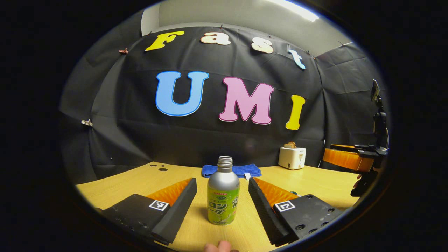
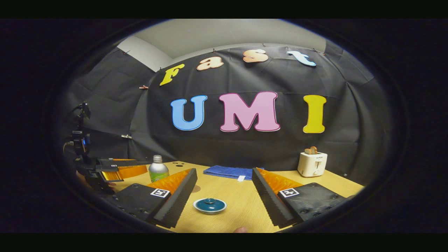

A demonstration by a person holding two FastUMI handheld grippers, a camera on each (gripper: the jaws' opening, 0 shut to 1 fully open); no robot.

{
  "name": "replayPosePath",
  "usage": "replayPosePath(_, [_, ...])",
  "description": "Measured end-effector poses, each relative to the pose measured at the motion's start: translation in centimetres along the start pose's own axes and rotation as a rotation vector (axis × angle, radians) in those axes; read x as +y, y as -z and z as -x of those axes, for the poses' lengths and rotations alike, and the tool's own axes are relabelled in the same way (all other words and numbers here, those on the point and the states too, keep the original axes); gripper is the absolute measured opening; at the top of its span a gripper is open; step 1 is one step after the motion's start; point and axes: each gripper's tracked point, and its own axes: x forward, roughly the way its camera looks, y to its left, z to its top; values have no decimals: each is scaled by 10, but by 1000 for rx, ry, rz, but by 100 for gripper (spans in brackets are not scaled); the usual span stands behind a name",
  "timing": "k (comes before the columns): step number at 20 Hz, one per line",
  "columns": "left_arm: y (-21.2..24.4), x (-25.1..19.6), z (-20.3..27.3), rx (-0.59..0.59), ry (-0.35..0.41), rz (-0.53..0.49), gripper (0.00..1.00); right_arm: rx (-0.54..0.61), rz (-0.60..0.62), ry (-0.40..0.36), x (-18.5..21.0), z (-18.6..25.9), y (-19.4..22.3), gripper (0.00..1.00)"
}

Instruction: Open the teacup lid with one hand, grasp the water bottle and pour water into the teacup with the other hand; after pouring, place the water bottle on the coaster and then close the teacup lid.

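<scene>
In the left gripper view a silver water bottle (image 1: 223, 190) with a green label stands upright and uncapped on the wooden table (image 1: 315, 185). It sits between the spread fingers of my left gripper (image 1: 222, 182), touching neither. In the right gripper view a teal teacup lid (image 2: 210, 205) with a small knob rests on a pale rim. It lies on the table between the wide-apart fingers of my right gripper (image 2: 224, 173), untouched. The bottle (image 2: 158, 169) shows far left there, with the left gripper (image 2: 115, 168) beside it. The right gripper (image 1: 350, 159) hovers at the right edge of the left gripper view.
A folded blue towel (image 1: 231, 170) lies at the back of the table against the black wall. A white toaster (image 1: 292, 157) with toast in it stands at the back right. Small dark holes (image 1: 159, 167) mark the tabletop at the back left.
</scene>
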Motion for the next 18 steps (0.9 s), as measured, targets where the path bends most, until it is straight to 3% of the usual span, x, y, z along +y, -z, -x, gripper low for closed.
replayPosePath(7, [8,-4,-2,21,14,10,94,41,2,-16,6,-8,17,97])
replayPosePath(14, [10,-5,-2,23,13,-9,94,267,2,-74,19,-36,102,98])
replayPosePath(18, [14,-1,-5,34,6,-12,94,351,45,-88,20,-48,130,97])
